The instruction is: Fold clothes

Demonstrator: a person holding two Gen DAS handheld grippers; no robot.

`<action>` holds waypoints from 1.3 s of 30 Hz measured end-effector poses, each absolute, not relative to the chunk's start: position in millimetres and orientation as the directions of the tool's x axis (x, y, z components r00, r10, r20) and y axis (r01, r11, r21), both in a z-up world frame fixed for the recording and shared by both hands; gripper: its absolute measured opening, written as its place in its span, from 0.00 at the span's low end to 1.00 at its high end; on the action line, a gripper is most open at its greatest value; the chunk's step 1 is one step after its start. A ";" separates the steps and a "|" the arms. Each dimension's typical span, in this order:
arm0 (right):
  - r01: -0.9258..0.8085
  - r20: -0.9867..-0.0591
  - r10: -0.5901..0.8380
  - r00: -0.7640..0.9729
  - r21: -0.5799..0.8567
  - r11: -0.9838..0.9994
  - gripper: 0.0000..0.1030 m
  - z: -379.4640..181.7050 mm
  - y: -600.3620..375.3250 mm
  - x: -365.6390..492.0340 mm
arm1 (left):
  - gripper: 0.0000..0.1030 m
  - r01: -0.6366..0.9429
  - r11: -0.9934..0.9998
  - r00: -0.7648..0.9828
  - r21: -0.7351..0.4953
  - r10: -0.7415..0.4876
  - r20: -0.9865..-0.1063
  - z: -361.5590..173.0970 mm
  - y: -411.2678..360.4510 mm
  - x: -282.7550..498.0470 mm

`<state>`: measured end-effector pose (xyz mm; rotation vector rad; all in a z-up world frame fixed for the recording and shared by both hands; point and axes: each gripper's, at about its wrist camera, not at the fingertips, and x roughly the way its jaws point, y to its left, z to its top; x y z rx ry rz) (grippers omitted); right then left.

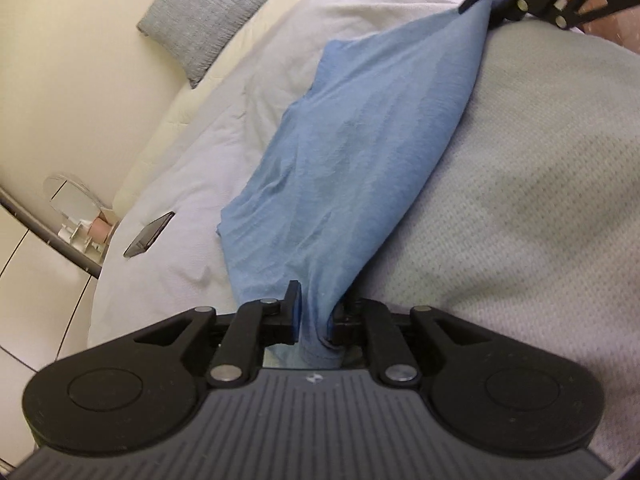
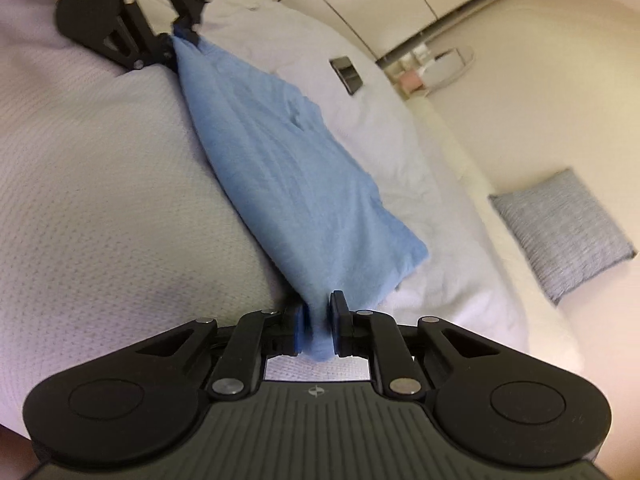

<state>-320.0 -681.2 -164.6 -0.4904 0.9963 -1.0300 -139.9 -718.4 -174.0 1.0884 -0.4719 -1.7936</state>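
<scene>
- Left wrist view: sits just behind the left gripper [image 1: 314,316], close over the bed [image 1: 520,200], facing along the blue cloth [image 1: 352,152].
- Right wrist view: sits behind the right gripper [image 2: 319,326], facing the opposite way.
- Both share cloth, bed, cushion [image 1: 204,20].

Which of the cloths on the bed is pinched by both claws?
The blue garment, stretched between the left gripper and right gripper; the white duvet and grey blanket lie untouched.

The blue garment [image 1: 344,168] is thin matt cloth, softly creased. Under it, the blanket [image 1: 540,200] is pale cloth with a fine waffle weave, beside a smoother white duvet [image 1: 180,184]. Each hand-held gripper [image 1: 314,318] is matt black plastic with shiny metal pins; the cushion [image 2: 564,232] is coarse grey weave.
</scene>
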 end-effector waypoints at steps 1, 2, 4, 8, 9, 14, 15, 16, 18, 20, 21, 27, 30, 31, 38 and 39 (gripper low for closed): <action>0.474 -0.444 -0.882 0.155 -0.750 0.461 0.14 -165.9 -681.1 -319.2 | 0.12 0.542 -0.471 -0.155 0.696 -0.870 -0.468 -173.6 -717.6 -137.3; 0.471 -0.442 -0.884 0.154 -0.753 0.458 0.13 -166.7 -682.0 -318.2 | 0.12 0.559 -0.469 -0.159 0.684 -0.870 -0.466 -173.1 -717.0 -134.5; 0.469 -0.440 -0.885 0.150 -0.756 0.455 0.10 -168.6 -683.8 -316.8 | 0.13 0.612 -0.482 -0.173 0.627 -0.855 -0.488 -170.4 -721.0 -125.9; 0.491 -0.442 -0.887 0.131 -0.749 0.445 0.03 -173.8 -684.7 -317.2 | 0.13 0.676 -0.481 -0.182 0.558 -0.843 -0.506 -166.6 -724.4 -114.9; 0.498 -0.442 -0.888 0.126 -0.746 0.442 0.03 -175.5 -683.9 -317.4 | 0.13 0.682 -0.477 -0.175 0.555 -0.843 -0.509 -167.0 -724.6 -114.1; 0.502 -0.443 -0.890 0.111 -0.747 0.435 0.06 -186.2 -684.4 -314.3 | 0.13 0.668 -0.452 -0.126 0.590 -0.851 -0.509 -173.5 -721.8 -112.5; 0.504 -0.443 -0.890 0.109 -0.747 0.434 0.06 -187.2 -685.3 -313.9 | 0.13 0.646 -0.444 -0.111 0.621 -0.860 -0.499 -176.1 -718.8 -114.3; 0.506 -0.443 -0.890 0.106 -0.747 0.432 0.06 -187.9 -685.9 -313.6 | 0.13 0.624 -0.436 -0.097 0.649 -0.867 -0.489 -178.3 -716.0 -116.3; 0.508 -0.441 -0.892 0.099 -0.749 0.426 0.06 -189.1 -685.4 -312.8 | 0.12 0.578 -0.419 -0.071 0.700 -0.881 -0.468 -182.6 -710.5 -120.0; 0.524 -0.443 -0.892 0.093 -0.739 0.422 0.07 -186.9 -684.5 -313.2 | 0.12 0.581 -0.411 -0.055 0.703 -0.881 -0.469 -181.7 -708.6 -117.2; 0.534 -0.444 -0.891 0.091 -0.734 0.420 0.07 -185.5 -684.3 -313.5 | 0.12 0.595 -0.408 -0.048 0.693 -0.878 -0.476 -179.4 -707.2 -114.3; 0.666 -0.459 -0.884 0.087 -0.633 0.394 0.18 -163.8 -672.2 -319.1 | 0.32 0.708 -0.352 -0.014 0.612 -0.874 -0.486 -154.0 -668.7 -97.7; 0.747 -0.467 -0.878 0.105 -0.546 0.379 0.32 -151.7 -651.0 -323.3 | 0.47 0.787 -0.340 -0.034 0.514 -0.857 -0.515 -142.3 -645.0 -94.2; 0.777 -0.473 -0.874 0.114 -0.506 0.375 0.35 -148.4 -642.0 -324.8 | 0.54 0.817 -0.336 -0.051 0.468 -0.852 -0.522 -138.5 -637.3 -92.9; 0.936 -0.530 -0.815 0.236 -0.101 0.337 0.75 -127.9 -608.5 -331.4 | 0.91 0.940 -0.248 -0.085 0.234 -0.835 -0.544 -126.5 -587.1 -95.3; 0.944 -0.521 -0.819 0.241 -0.071 0.322 0.80 -124.1 -602.7 -332.1 | 0.93 0.946 -0.232 -0.074 0.226 -0.835 -0.546 -125.6 -579.8 -97.9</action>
